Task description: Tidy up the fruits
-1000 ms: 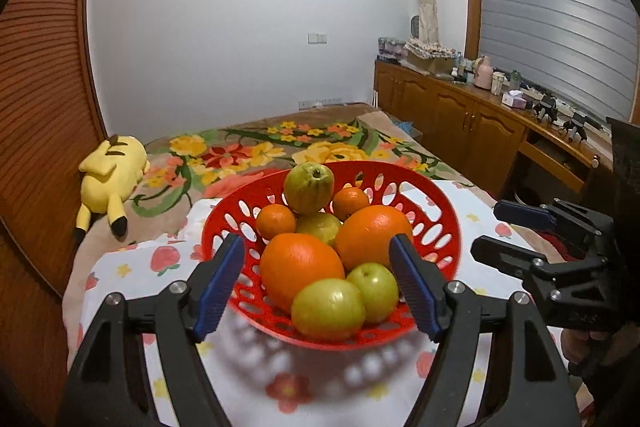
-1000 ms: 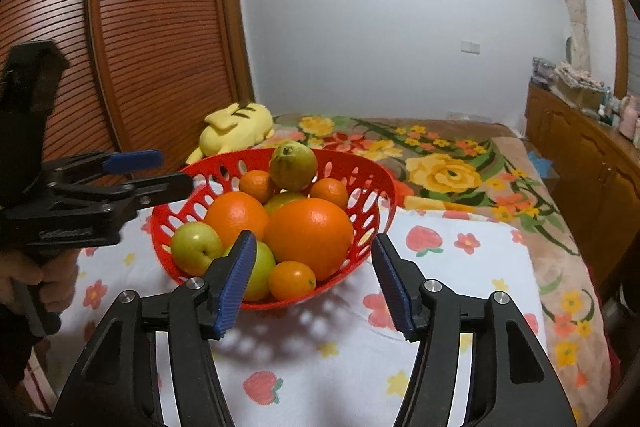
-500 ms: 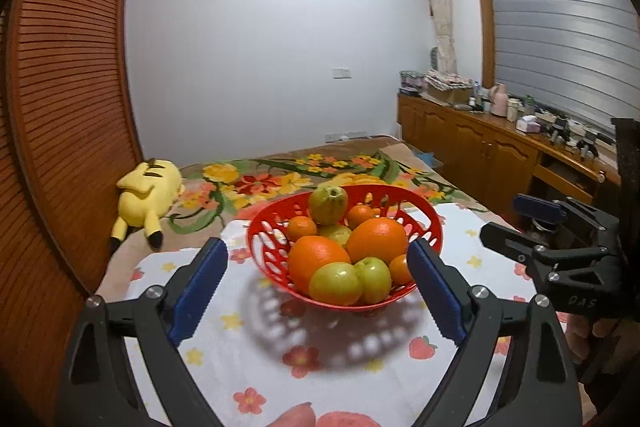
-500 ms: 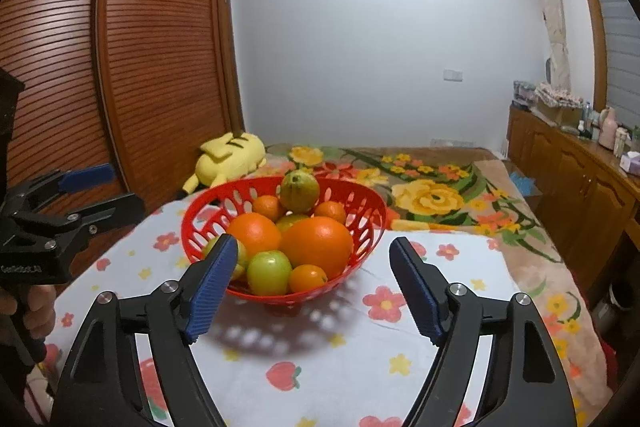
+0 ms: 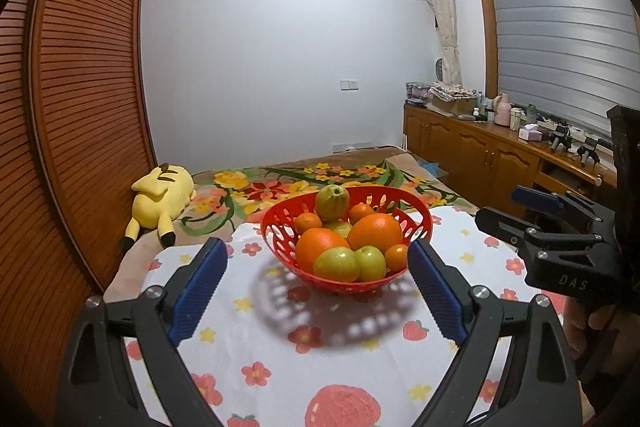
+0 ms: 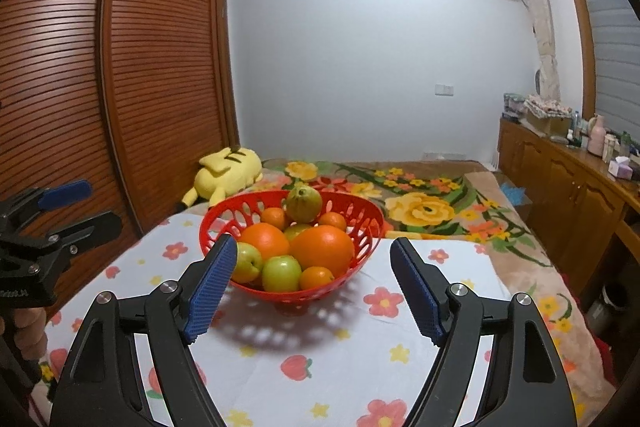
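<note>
Both grippers, left [image 5: 314, 293] and right [image 6: 310, 285], are hanging back empty with jaws spread wide, since the fruit's piled in the basket [image 5: 418, 227] at 12 o'clock.

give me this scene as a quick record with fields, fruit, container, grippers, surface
container: red basket, perforated, standing on the tablecloth
fruit: all in the basket; two large oranges, smaller oranges, green apples, one green fruit on top
surface: flowered tablecloth
left gripper: open, empty, short of the basket, jaws have just been opening
right gripper: open, empty, jaws have just been opening
background: yellow plush toy on the bed
</note>
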A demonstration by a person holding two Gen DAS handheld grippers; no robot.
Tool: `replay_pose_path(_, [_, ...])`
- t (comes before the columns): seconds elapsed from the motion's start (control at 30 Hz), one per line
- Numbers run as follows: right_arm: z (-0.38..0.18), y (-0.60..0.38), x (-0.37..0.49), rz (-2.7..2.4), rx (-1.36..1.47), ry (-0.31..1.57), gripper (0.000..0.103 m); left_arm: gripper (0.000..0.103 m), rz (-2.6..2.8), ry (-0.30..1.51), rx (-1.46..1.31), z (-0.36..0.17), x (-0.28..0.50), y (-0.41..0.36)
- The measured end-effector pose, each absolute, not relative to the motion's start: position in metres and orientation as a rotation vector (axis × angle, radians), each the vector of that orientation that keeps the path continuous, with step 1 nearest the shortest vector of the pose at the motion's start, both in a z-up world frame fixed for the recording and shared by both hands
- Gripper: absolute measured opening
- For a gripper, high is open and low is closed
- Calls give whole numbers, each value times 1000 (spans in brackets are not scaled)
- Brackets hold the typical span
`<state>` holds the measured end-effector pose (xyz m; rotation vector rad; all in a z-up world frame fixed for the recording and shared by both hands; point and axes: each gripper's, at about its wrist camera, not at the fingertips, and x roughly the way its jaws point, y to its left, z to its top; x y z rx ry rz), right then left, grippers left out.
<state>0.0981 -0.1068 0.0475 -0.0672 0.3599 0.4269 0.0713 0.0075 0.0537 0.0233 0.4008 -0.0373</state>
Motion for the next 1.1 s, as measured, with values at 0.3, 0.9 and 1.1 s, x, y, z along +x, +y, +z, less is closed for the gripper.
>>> replay_pose_path(0.3, [40,-110,87,412,-60,363,81,92,-22,431,2,42,63,16])
replay_pose_path(0.9, [32,-115,85,411,-55,378,81,93,-19,446,-18,34,63,18])
replay_pose_path(1.1, [32,-115,84,411,-58,377,81,93,-20,444,-22,34,63,19])
